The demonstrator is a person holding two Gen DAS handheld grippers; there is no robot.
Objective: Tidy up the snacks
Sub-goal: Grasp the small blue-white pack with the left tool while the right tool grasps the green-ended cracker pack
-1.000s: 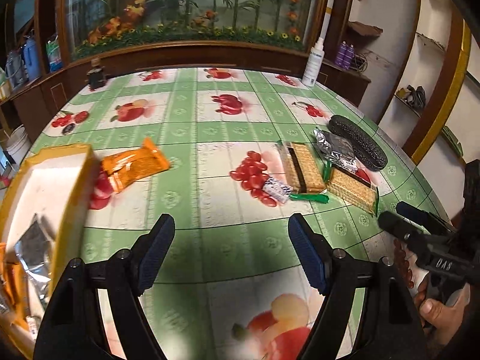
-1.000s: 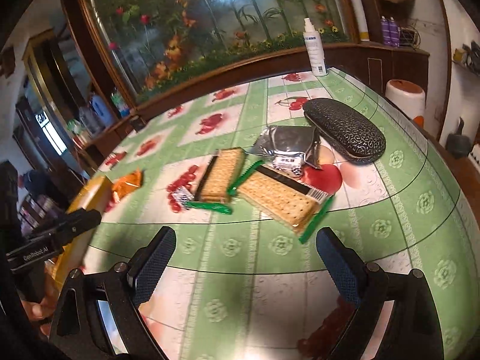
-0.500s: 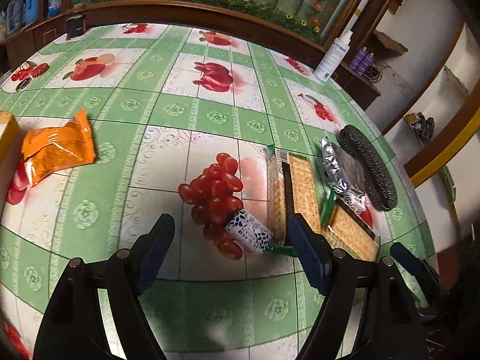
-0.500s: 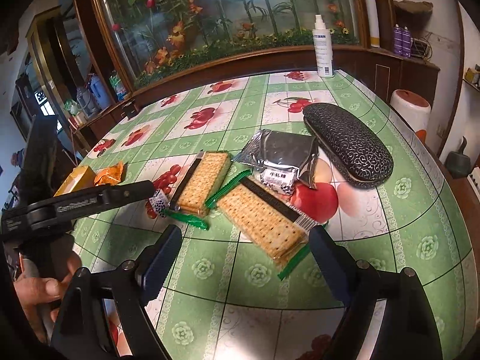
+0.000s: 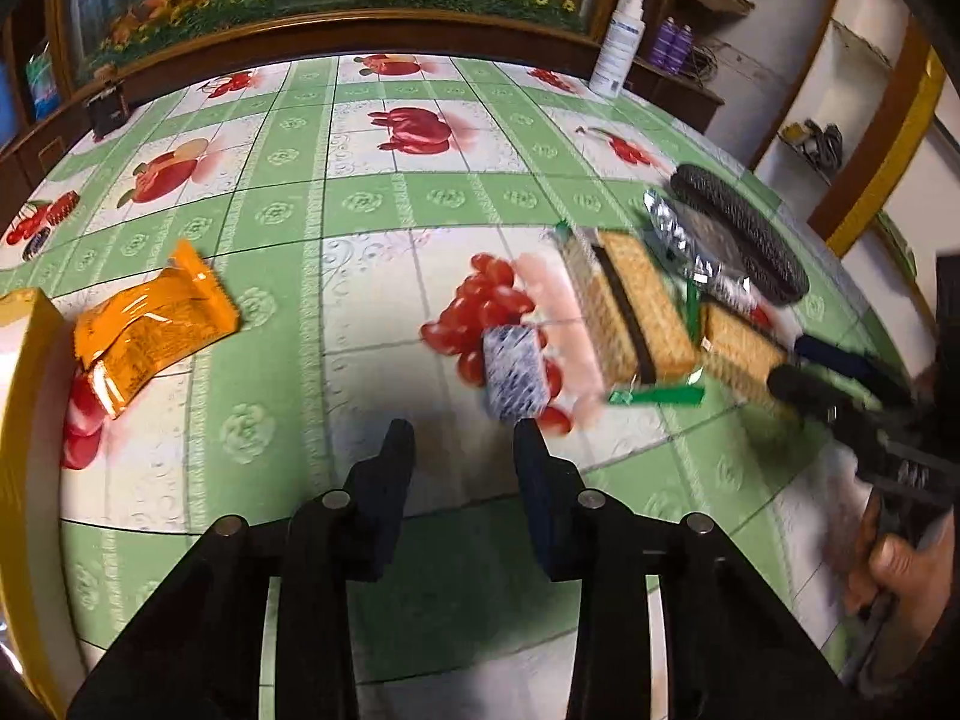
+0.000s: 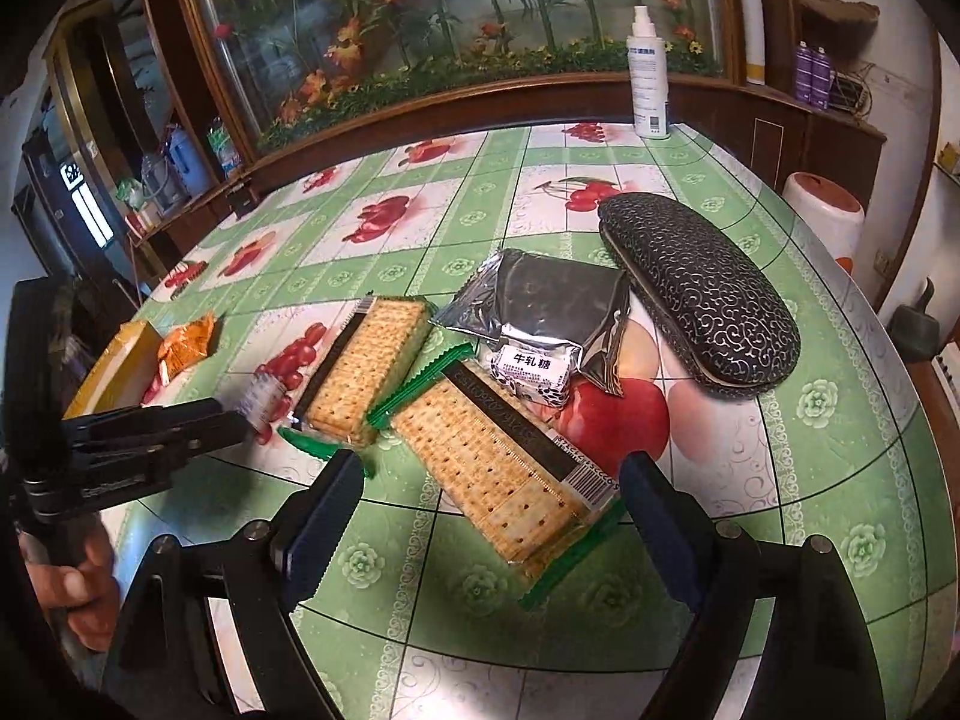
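My left gripper (image 5: 462, 447) is narrowed but still apart and empty, just short of a small blue-and-white candy (image 5: 515, 373) on the tablecloth. An orange packet (image 5: 150, 324) lies left, beside the yellow box (image 5: 24, 360). My right gripper (image 6: 486, 492) is open and empty over a cracker pack (image 6: 504, 474). A second cracker pack (image 6: 366, 369), a silver packet (image 6: 540, 300) and a white milk candy (image 6: 534, 372) lie beyond. The left gripper also shows at the left of the right wrist view (image 6: 228, 420).
A black glasses case (image 6: 702, 294) lies at the right of the snacks. A white spray bottle (image 6: 648, 84) stands at the table's far edge. A wooden ledge with a glass panel runs behind the table.
My left gripper's jaws have closed in a lot and it has come down near the small candy. My right gripper has moved closer over the near cracker pack.
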